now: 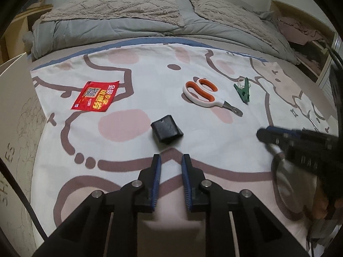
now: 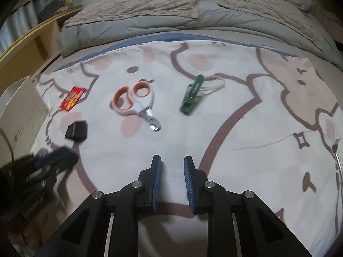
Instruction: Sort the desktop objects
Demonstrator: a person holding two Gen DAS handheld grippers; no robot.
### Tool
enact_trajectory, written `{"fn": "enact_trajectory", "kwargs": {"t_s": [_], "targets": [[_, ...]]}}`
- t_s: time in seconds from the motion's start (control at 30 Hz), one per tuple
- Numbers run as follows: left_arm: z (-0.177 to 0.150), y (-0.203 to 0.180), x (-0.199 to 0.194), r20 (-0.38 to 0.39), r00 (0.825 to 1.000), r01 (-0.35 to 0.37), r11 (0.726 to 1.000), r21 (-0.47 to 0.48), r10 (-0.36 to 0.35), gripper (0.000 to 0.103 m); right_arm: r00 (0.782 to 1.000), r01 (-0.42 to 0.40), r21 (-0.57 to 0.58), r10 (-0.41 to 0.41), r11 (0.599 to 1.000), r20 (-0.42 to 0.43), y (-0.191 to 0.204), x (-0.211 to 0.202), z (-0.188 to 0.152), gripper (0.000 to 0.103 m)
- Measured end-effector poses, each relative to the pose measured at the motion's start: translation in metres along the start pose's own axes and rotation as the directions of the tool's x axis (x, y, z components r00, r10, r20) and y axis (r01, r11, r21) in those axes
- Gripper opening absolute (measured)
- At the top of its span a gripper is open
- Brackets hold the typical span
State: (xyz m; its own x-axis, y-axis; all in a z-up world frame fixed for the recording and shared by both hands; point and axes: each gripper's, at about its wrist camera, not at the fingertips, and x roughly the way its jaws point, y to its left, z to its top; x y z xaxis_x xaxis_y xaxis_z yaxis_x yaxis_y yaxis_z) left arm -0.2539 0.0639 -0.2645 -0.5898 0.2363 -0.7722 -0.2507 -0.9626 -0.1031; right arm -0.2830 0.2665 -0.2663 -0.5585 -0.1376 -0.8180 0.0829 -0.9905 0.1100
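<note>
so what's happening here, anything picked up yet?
Nothing yet. Both grippers, left and right, hover open and empty over the printed cloth. Four items lie loose on it: red packet, black box, scissors and green clip. The left one points at the black box, the nearest item.

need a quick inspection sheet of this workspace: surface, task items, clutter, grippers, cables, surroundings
Surface: cartoon-print cloth spread flat on a bed.
Job's things: red packet, orange-handled scissors, green clothespin with a white loop, black case; all lying apart, none held.
Clutter: nothing seen on the cloth.
Grippers: left gripper open and empty, short of the black case; right gripper open and empty, above bare cloth.
Cables: dark cable along the left edge.
Surroundings: grey quilt behind, white board at left, pink clothes at right.
</note>
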Motion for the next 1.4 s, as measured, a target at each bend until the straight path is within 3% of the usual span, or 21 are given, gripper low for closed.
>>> {"fn": "enact_trajectory", "kwargs": {"t_s": [0.1,0.23,0.3,0.33,0.53,0.6,0.63,0.67,0.73,0.8,0.9,1.0,1.07,1.2,1.3,1.4], "targets": [[-0.002,-0.001,-0.002,-0.002,1.0,-0.007,1.0,0.004,0.007,0.017,0.999,0.027,0.038,-0.027,0.999,0.019,-0.005,-0.003,0.013,0.023],[-0.004,-0.001,-0.003,-0.002,1.0,-0.008,1.0,0.004,0.008,0.016,0.999,-0.001,0.091,-0.002,0.996,0.041,-0.014,-0.004,0.033,0.024],[-0.006,0.0,-0.004,-0.003,1.0,-0.002,1.0,-0.001,0.002,0.016,0.999,-0.016,0.122,0.01,0.992,0.049,-0.018,-0.004,0.042,0.039],[-0.006,0.001,-0.005,-0.005,1.0,0.003,1.0,-0.006,-0.003,0.016,0.998,-0.016,0.135,0.008,0.991,0.062,-0.02,-0.004,0.045,0.057],[-0.009,0.001,-0.008,-0.008,1.0,-0.002,1.0,-0.025,0.002,0.016,0.995,-0.011,0.138,-0.002,0.99,0.095,-0.018,-0.001,0.061,0.06],[-0.007,0.002,-0.006,-0.012,1.0,-0.005,0.999,-0.041,0.004,0.024,0.996,-0.001,0.15,-0.012,0.989,0.083,-0.016,0.005,0.064,0.06],[-0.005,0.002,-0.005,-0.015,1.0,0.005,0.999,-0.049,-0.005,0.036,0.997,0.004,0.158,-0.016,0.987,0.077,-0.016,0.008,0.066,0.06],[-0.003,0.002,-0.004,-0.019,1.0,0.016,0.998,-0.053,-0.017,0.05,0.997,0.008,0.164,-0.02,0.986,0.072,-0.016,0.01,0.066,0.058],[0.001,0.001,-0.003,-0.018,1.0,0.021,0.998,-0.055,-0.022,0.058,0.998,0.038,0.168,-0.047,0.985,0.046,-0.015,0.017,0.069,0.053],[0.006,0.001,0.0,-0.017,1.0,-0.003,0.998,-0.062,0.002,0.058,0.996,0.092,0.158,-0.093,0.983,-0.002,-0.014,0.025,0.07,0.048],[0.011,0.005,0.004,-0.007,1.0,-0.024,0.995,-0.093,0.023,0.058,0.996,0.093,0.168,-0.09,0.981,-0.028,-0.017,0.033,0.068,0.045],[0.017,0.013,0.007,0.004,1.0,-0.024,0.993,-0.119,0.025,0.058,0.994,0.105,0.165,-0.098,0.981,-0.051,-0.019,0.04,0.068,0.035],[0.021,0.018,0.009,0.012,1.0,-0.019,0.991,-0.131,0.02,0.058,0.993,0.112,0.16,-0.105,0.981,-0.055,-0.02,0.042,0.067,0.026],[0.027,0.02,0.014,0.017,1.0,-0.01,0.991,-0.131,0.013,0.058,0.994,0.102,0.152,-0.097,0.983,-0.042,-0.022,0.043,0.065,0.017],[0.03,0.017,0.017,0.02,1.0,-0.01,0.993,-0.115,0.012,0.051,0.992,0.126,0.132,-0.121,0.983,-0.044,-0.02,0.044,0.063,0.01],[0.034,0.014,0.02,0.02,1.0,-0.002,0.994,-0.106,0.004,0.034,0.991,0.135,0.111,-0.132,0.985,-0.031,-0.015,0.041,0.058,0.01]]}}
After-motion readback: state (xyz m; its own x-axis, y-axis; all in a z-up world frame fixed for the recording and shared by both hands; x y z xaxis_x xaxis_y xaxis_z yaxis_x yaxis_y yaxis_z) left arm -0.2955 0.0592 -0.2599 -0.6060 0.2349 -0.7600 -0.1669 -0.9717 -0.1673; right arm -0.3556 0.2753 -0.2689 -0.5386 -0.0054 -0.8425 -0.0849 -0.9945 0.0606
